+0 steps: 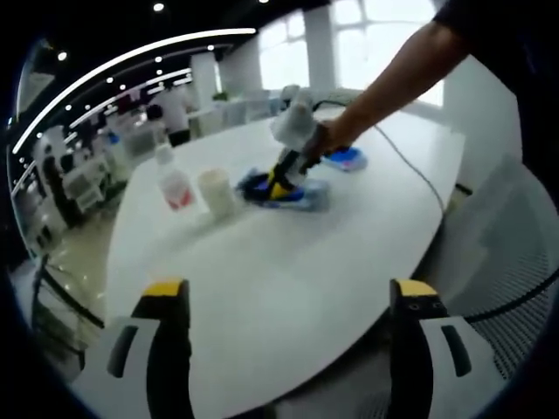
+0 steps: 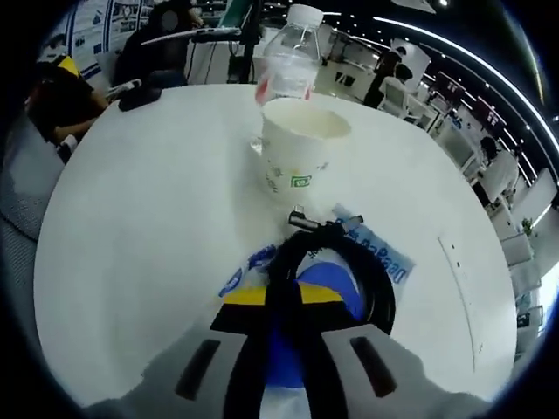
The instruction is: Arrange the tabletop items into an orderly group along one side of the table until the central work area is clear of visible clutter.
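On the white table (image 1: 288, 262) a coiled black cable (image 2: 371, 279) lies on a blue packet (image 2: 384, 259). My right gripper (image 2: 284, 295) is down on them, its yellow-tipped jaws nearly together around a strand of the cable. From the left gripper view, a person's arm holds that right gripper (image 1: 284, 179) over the blue packet (image 1: 310, 196). A paper cup (image 2: 297, 153) (image 1: 216, 192) and a clear plastic bottle (image 2: 288, 61) (image 1: 175, 185) stand upright just beyond. My left gripper (image 1: 290, 292) hovers open at the near table edge, holding nothing.
A second blue item (image 1: 348, 158) lies behind the right gripper. A thin grey cord (image 1: 410, 164) runs across the table's right side. A mesh chair (image 1: 511, 297) sits by the near right edge. People and desks fill the room behind.
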